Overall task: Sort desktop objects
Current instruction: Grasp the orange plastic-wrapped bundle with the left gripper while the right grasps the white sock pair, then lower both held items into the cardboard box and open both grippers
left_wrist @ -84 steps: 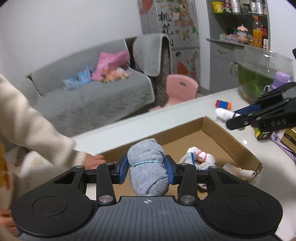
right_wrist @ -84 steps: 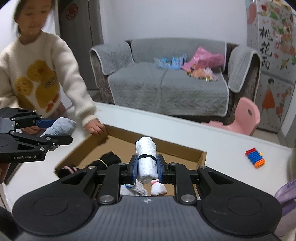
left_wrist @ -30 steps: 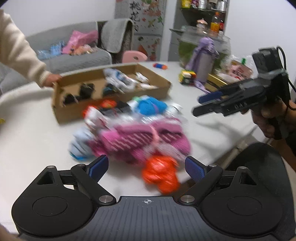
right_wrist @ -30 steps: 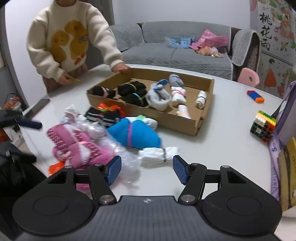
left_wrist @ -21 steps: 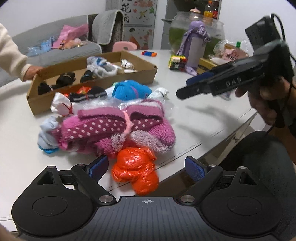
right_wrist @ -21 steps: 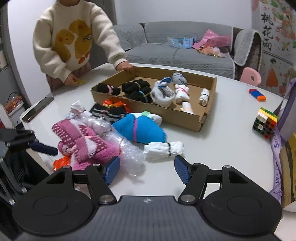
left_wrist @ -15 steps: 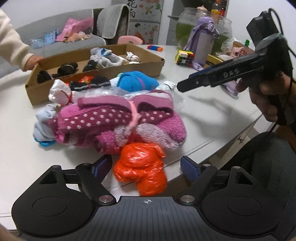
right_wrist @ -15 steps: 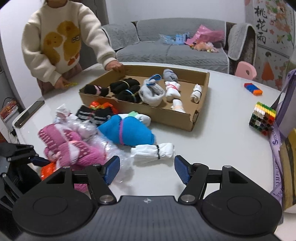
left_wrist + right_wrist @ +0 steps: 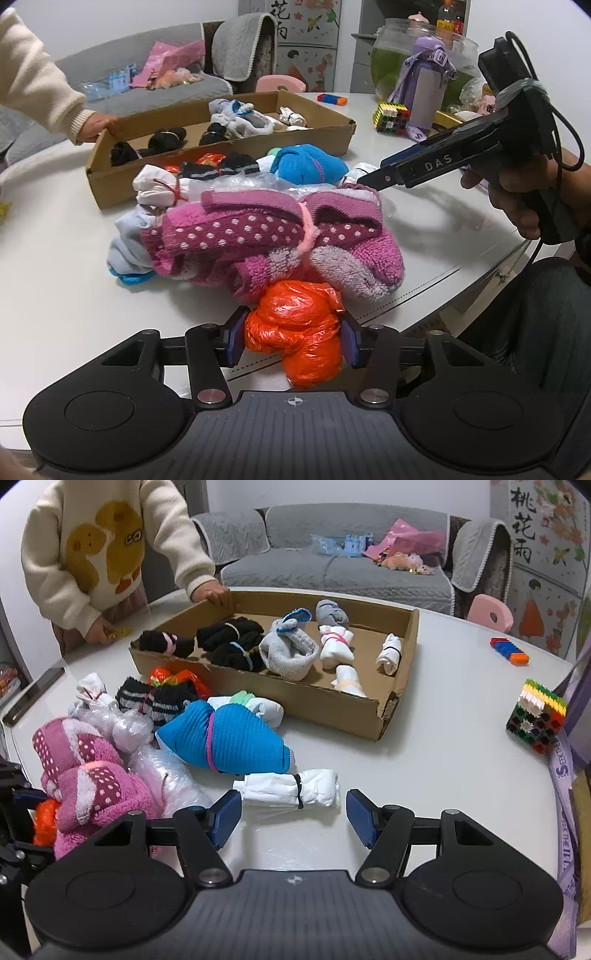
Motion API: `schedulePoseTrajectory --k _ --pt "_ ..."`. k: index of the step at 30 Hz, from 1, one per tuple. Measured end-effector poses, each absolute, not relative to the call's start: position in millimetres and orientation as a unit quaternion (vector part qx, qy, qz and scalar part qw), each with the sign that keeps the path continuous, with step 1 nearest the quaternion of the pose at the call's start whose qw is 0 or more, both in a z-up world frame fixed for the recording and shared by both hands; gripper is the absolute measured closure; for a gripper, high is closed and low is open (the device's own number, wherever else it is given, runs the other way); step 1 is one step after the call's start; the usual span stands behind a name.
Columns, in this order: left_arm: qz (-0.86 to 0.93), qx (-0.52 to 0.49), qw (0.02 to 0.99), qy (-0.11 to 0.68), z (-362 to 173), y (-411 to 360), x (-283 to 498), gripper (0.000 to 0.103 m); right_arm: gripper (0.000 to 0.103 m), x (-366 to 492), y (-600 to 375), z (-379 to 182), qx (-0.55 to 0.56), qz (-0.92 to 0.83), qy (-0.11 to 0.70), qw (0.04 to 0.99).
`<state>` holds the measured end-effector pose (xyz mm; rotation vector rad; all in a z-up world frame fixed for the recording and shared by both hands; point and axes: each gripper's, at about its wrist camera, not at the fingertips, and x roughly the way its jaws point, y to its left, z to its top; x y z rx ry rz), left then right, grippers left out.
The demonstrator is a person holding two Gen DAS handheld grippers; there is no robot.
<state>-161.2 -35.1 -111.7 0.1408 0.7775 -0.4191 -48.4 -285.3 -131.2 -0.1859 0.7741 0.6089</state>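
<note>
While our left gripper point(image 9: 291, 341) closes its jaws on the orange bag bundle point(image 9: 295, 338) at the near table edge, pads touching its sides, our right gripper point(image 9: 293, 818) hangs open just short of the white sock roll point(image 9: 290, 788), nothing between the pads. We judge this the pick step. Next: firm the left grip, lift clear of the pink socks point(image 9: 266, 240), carry to the cardboard box point(image 9: 221, 168) beyond. Right needs to advance and straddle the roll.
</note>
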Motion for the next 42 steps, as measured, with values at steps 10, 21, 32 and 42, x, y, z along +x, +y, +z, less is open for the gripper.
schedulePoseTrajectory --k 10,21,32,42 --pt "-0.177 0.06 0.914 0.36 -89.6 -14.3 -169.7 0.047 0.044 -36.5 -274.8 -139.8 -0.076 0.281 0.377 0.879" --pt "-0.119 0.058 0.936 0.325 -50.0 12.6 -158.9 0.047 0.049 -45.6 -300.3 -118.0 -0.046 0.26 0.352 0.898" --pt "-0.116 0.074 0.951 0.277 0.1 21.8 -132.1 0.047 0.049 -30.1 -306.3 -41.1 -0.035 0.275 0.297 0.914" --pt "-0.114 0.078 0.957 0.256 40.8 39.9 -95.6 0.047 0.049 7.7 -291.6 -12.2 -0.024 0.301 0.285 0.91"
